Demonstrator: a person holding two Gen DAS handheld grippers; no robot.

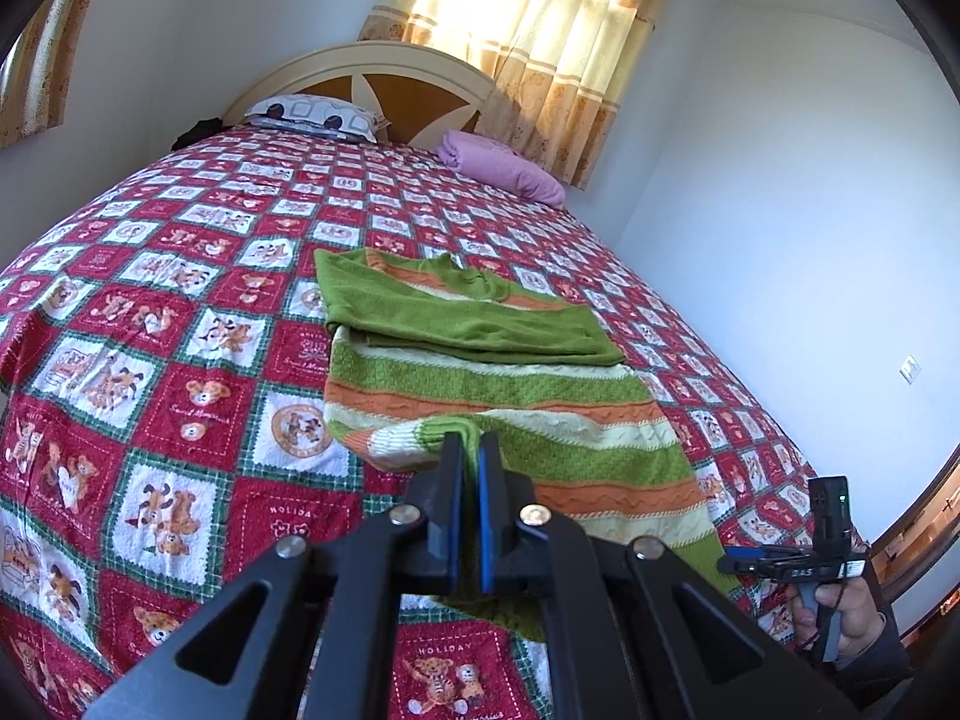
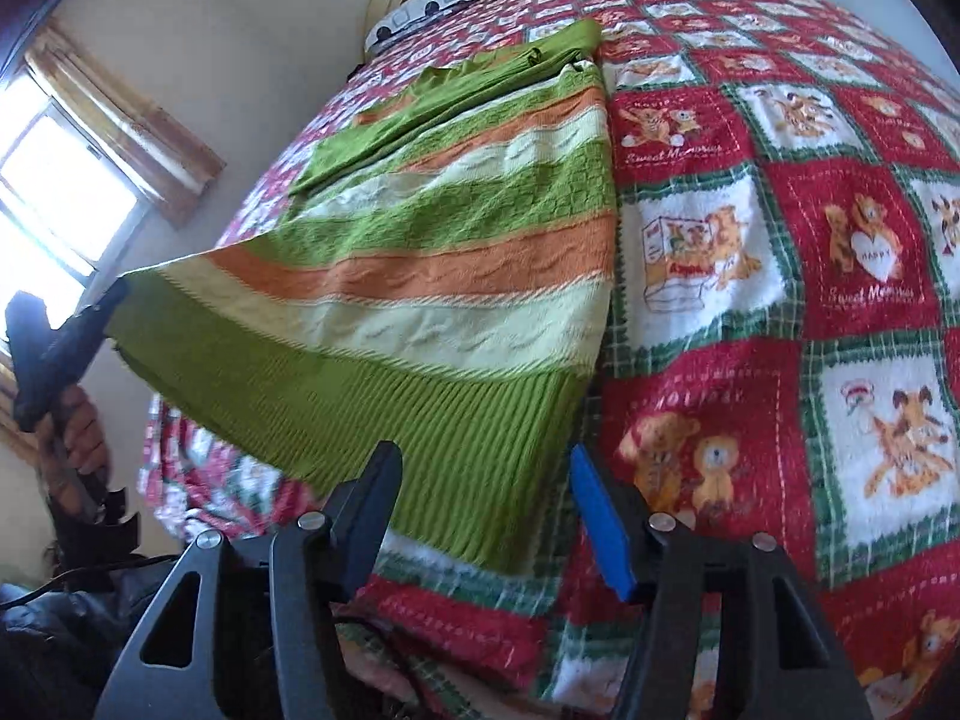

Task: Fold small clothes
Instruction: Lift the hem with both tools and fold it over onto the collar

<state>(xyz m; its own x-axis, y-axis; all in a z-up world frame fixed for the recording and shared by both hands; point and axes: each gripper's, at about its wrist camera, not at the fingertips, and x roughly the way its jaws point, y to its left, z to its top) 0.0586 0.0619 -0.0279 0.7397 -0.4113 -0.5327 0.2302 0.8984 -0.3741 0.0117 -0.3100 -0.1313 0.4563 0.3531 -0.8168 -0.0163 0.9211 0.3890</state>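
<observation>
The striped sweater [image 1: 498,372] lies near the bed's foot edge on the teddy-bear quilt [image 1: 180,312], sleeves folded across; the left gripper [image 1: 471,450] is clamped on a lifted hem corner; the right gripper [image 2: 480,468] hangs spread apart over the other corner, gripping nothing; a patterned pillow [image 1: 312,114] and pink pillow [image 1: 504,168] sit by the headboard [image 1: 384,78]; curtains [image 1: 540,36] glow behind.

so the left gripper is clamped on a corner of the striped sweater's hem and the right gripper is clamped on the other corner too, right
Not quite. The left gripper is shut on the striped sweater, but the right gripper is not clamped: the right wrist view shows its jaws apart above the ribbed hem, gripping nothing yet.
</observation>
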